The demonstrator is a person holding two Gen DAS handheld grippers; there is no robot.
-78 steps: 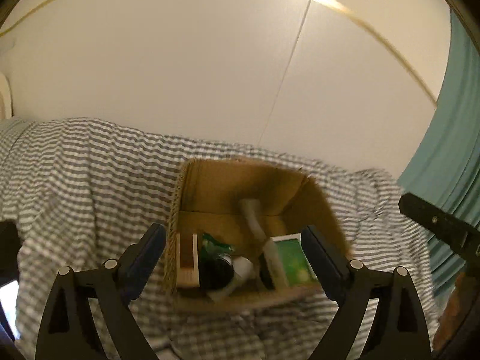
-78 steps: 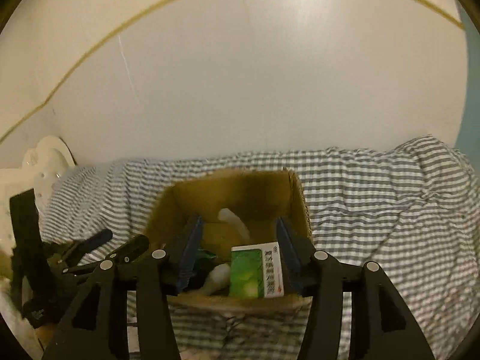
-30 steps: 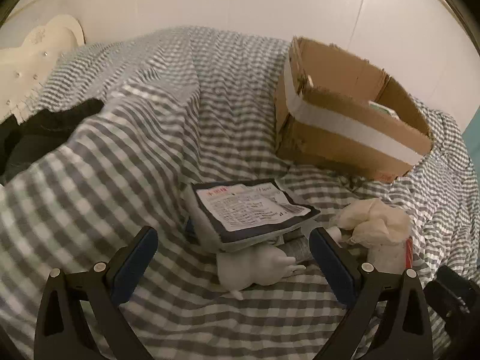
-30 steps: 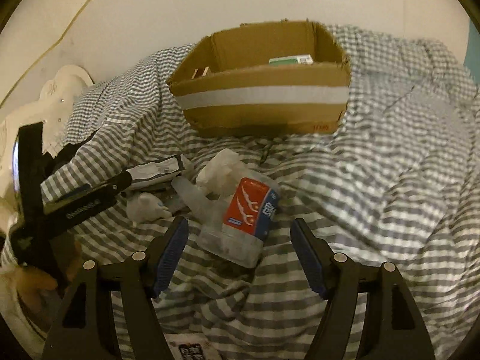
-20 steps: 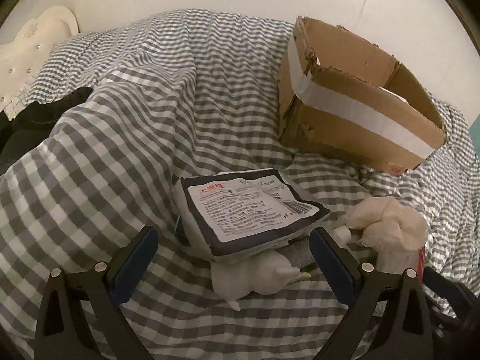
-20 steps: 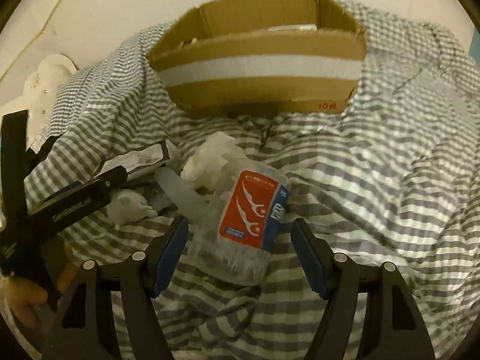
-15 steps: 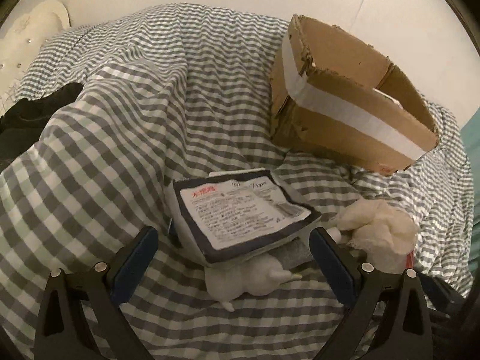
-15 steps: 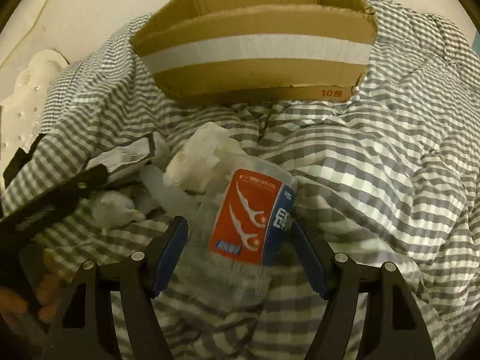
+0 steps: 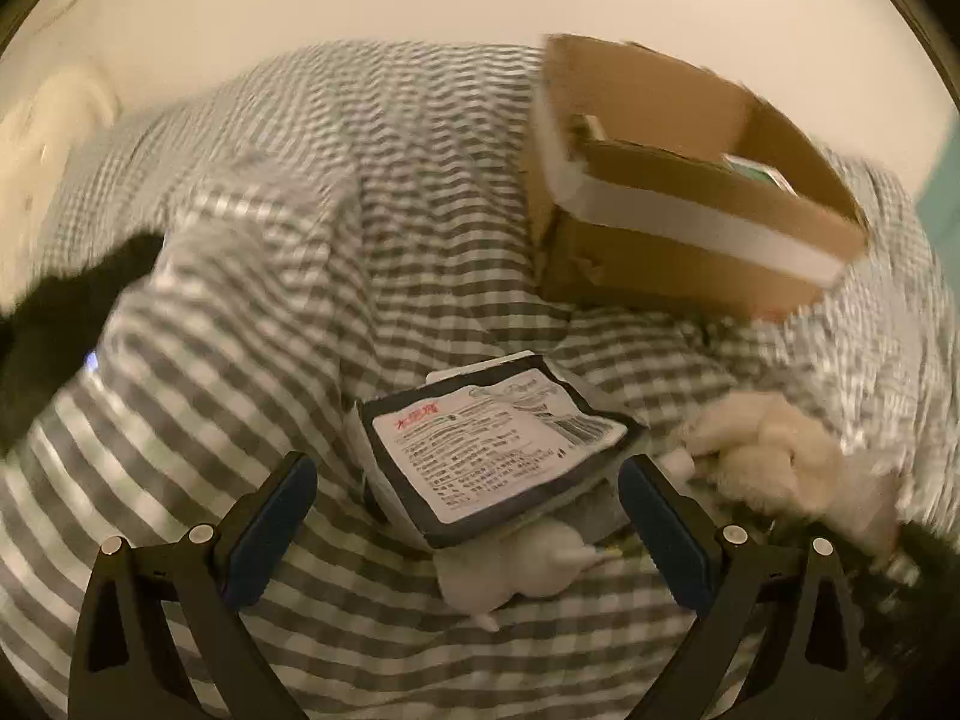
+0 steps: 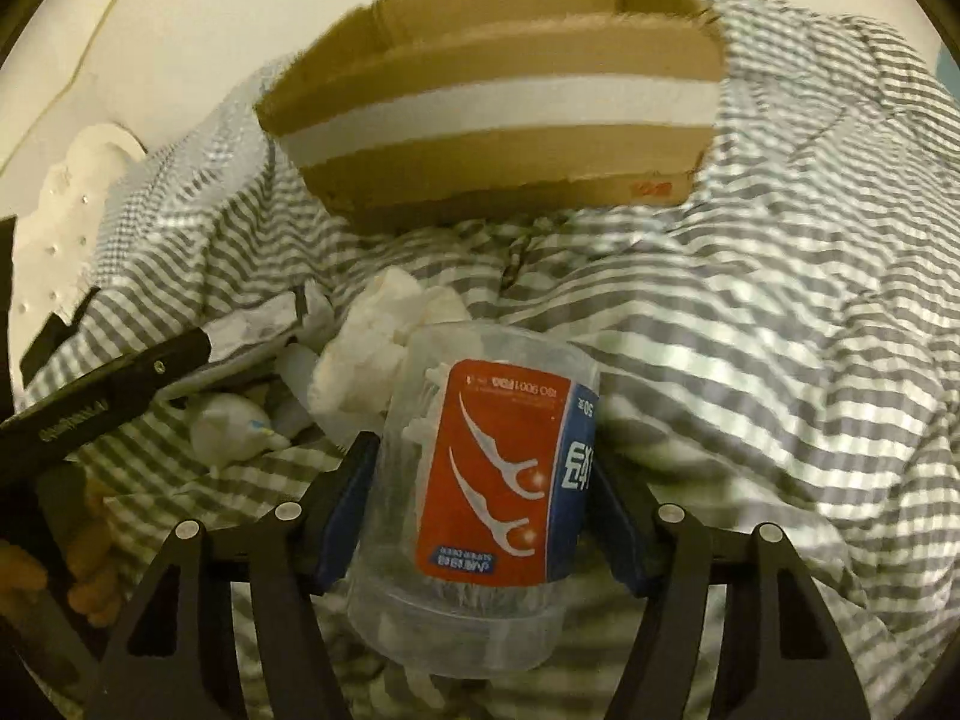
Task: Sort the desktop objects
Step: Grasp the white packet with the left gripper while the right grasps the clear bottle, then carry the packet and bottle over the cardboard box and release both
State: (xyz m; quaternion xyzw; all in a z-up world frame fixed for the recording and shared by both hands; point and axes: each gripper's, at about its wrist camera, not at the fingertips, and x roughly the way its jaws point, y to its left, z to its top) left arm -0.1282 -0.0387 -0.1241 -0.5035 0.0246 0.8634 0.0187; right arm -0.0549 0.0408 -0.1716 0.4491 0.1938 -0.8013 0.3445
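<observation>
A: How is the right gripper (image 10: 480,510) seen?
B: Its jaws are closing around a clear jar (image 10: 480,516) lying on the checked cloth (image 10: 750,360), below the cardboard box (image 10: 498,120).
A: And the left gripper (image 9: 462,528)?
B: Spread wide, nothing held; a packet (image 9: 498,450) lies between its fingers.

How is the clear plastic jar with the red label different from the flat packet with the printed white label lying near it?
The jar is round, tall and see-through, with white floss picks visible inside; the packet is flat, dark-edged and opaque. The jar's label is red and blue with drawn picks; the packet's is white with small text. The jar lies between the closing jaws of the right gripper; the packet lies ahead of the open left gripper, untouched. Both rest on the checked cloth, outside the cardboard box.
</observation>
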